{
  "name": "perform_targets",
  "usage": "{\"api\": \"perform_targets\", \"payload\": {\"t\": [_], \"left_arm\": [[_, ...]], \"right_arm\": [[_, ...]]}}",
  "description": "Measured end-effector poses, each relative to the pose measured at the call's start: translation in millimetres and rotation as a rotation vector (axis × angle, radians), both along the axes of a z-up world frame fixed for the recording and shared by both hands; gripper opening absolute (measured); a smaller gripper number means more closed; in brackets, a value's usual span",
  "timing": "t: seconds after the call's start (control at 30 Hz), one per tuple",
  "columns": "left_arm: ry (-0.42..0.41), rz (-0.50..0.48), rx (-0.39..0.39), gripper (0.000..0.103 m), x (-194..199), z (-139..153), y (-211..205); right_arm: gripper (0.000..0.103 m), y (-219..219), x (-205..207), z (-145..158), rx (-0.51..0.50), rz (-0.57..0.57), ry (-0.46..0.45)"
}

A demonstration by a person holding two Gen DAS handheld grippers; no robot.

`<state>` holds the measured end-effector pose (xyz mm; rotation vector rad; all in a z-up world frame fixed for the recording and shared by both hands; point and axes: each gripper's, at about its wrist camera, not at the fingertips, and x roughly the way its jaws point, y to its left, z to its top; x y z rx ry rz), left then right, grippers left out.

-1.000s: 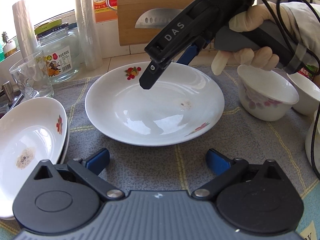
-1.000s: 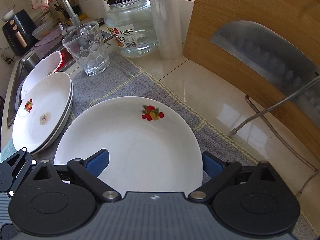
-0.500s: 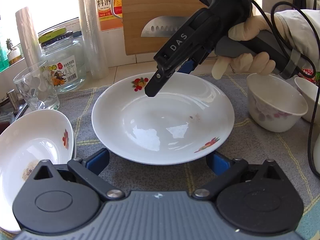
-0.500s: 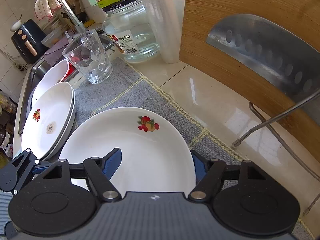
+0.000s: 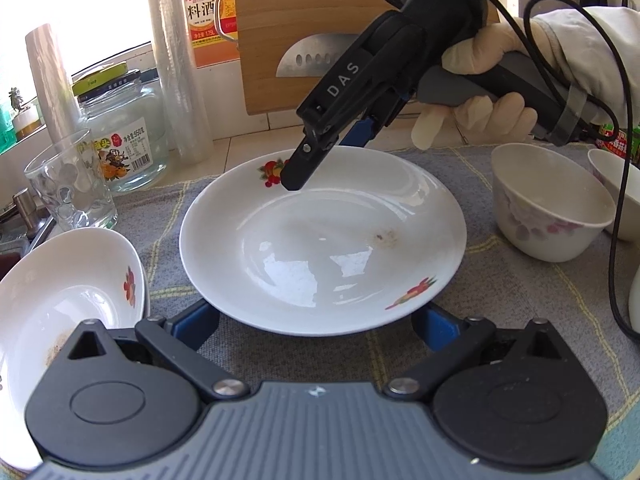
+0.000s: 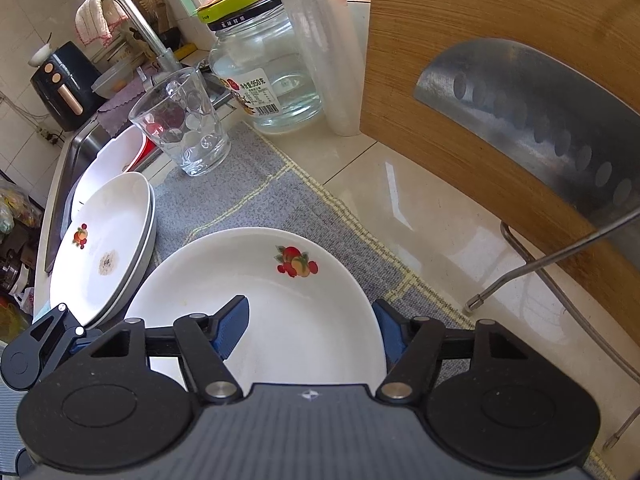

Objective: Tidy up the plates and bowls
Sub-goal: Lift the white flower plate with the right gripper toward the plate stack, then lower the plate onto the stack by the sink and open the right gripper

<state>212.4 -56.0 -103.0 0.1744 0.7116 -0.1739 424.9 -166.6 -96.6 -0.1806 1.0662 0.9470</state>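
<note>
A white plate (image 5: 320,240) with fruit prints lies on the grey mat (image 5: 500,292) in the left wrist view. My left gripper (image 5: 314,326) is open, its blue fingertips wide apart at the plate's near rim. My right gripper (image 5: 328,156), held by a gloved hand (image 5: 472,56), reaches down over the far rim. Its jaws are closing with the rim between them. In the right wrist view one pad hangs over the plate (image 6: 260,300) and the other sits outside the rim, so my right gripper (image 6: 312,332) has no grip on it.
Stacked white plates (image 5: 60,300) (image 6: 104,248) sit at the left by the sink (image 6: 76,148). Two bowls (image 5: 552,208) stand at the right. A glass (image 6: 180,120), a jar (image 6: 264,72), a film roll (image 6: 324,40) and a cutting board with cleaver (image 6: 500,60) line the back.
The right gripper's jaws have narrowed around the plate's far rim. In the left wrist view the plate now looks nearer, its near rim overlapping my left fingertips.
</note>
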Motion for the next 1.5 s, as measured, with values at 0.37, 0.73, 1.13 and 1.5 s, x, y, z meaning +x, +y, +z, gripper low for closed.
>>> {"api": "perform_targets", "payload": {"t": [0.37, 0.73, 1.13, 1.5], "left_arm": [[-0.009, -0.019, 0.000, 0.101, -2, 1, 1], [-0.022, -0.048, -0.031, 0.101, -12, 12, 6], [-0.034, -0.053, -0.063, 0.101, -29, 28, 9], [-0.049, 0.020, -0.065, 0.101, -49, 43, 49]], "right_arm": [[0.073, -1, 0, -1, 0.009, -0.013, 0.023], [0.073, -10, -13, 18, 0.050, -0.045, 0.040], [0.073, 1, -33, 42, 0.083, -0.044, 0.022], [0.073, 53, -46, 56, 0.105, 0.033, 0.007]]}}
